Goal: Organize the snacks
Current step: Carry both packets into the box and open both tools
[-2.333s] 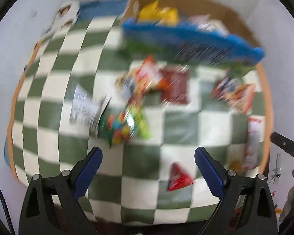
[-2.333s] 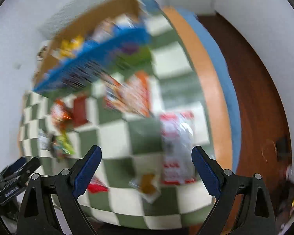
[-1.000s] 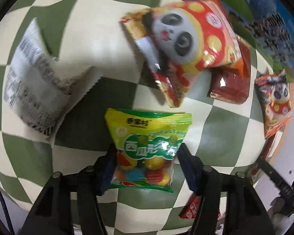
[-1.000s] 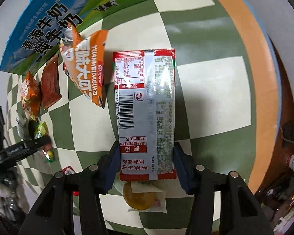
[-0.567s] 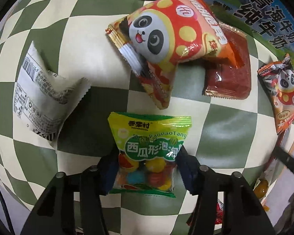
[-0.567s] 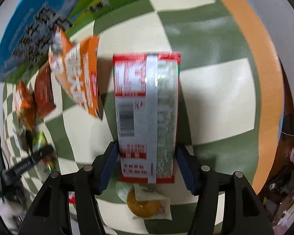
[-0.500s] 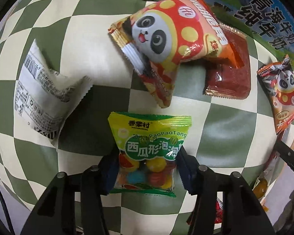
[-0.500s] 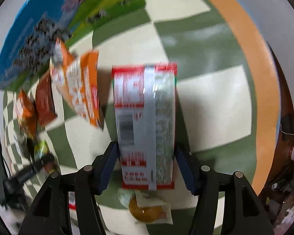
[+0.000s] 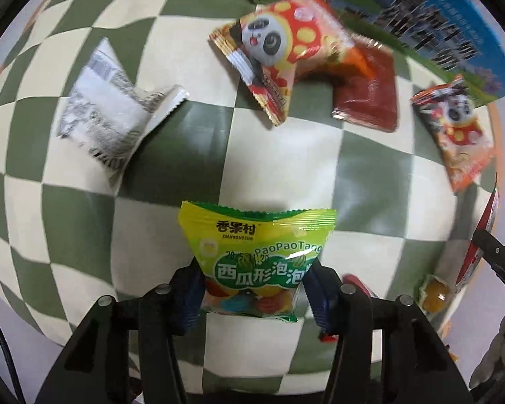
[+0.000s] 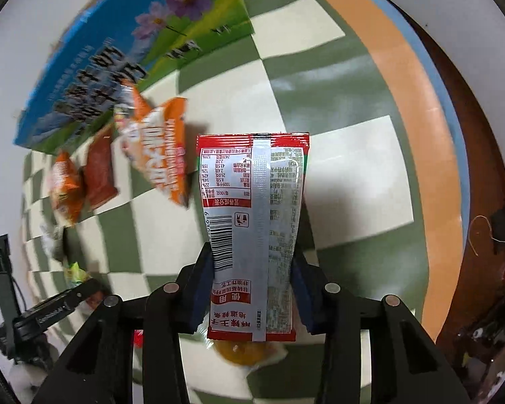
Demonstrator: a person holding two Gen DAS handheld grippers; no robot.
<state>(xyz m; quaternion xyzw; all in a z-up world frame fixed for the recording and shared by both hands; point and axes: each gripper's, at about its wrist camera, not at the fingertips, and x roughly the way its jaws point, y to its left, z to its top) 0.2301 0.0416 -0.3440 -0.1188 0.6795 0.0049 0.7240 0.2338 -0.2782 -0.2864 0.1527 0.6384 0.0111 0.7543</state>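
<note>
The left gripper (image 9: 252, 293) has its blue pads pinching the lower part of the green candy bag (image 9: 257, 256), low in the centre of the left view. A second ago the pads stood looser beside it while it lay flat on the checkered cloth (image 9: 286, 171); now they squeeze its sides, and the cloth looks farther below, so the bag appears lifted. The right gripper (image 10: 252, 289) is likewise clenched on the red strip pack (image 10: 252, 232), centre of the right view, which a second ago lay on the cloth between looser pads; its top edge now stands clear of the squares beneath, and the small orange jelly (image 10: 242, 351) it partly covered stays on the cloth at the bottom of the frame.

The rest has not been disturbed: the big panda bag (image 9: 282, 47) at the upper centre of the left view lies overlapping the dark red pack (image 9: 367, 94), the smaller panda bag (image 9: 458, 131) is at the right edge, and the white pack (image 9: 107, 114) is at the upper left. The blue milk box (image 9: 431, 23) runs along the upper right.

So both picks seem done, and I judge the next step is carrying the two packs toward the box. The candy bag is held low and the strip pack is long, so either could swing or slip.
</note>
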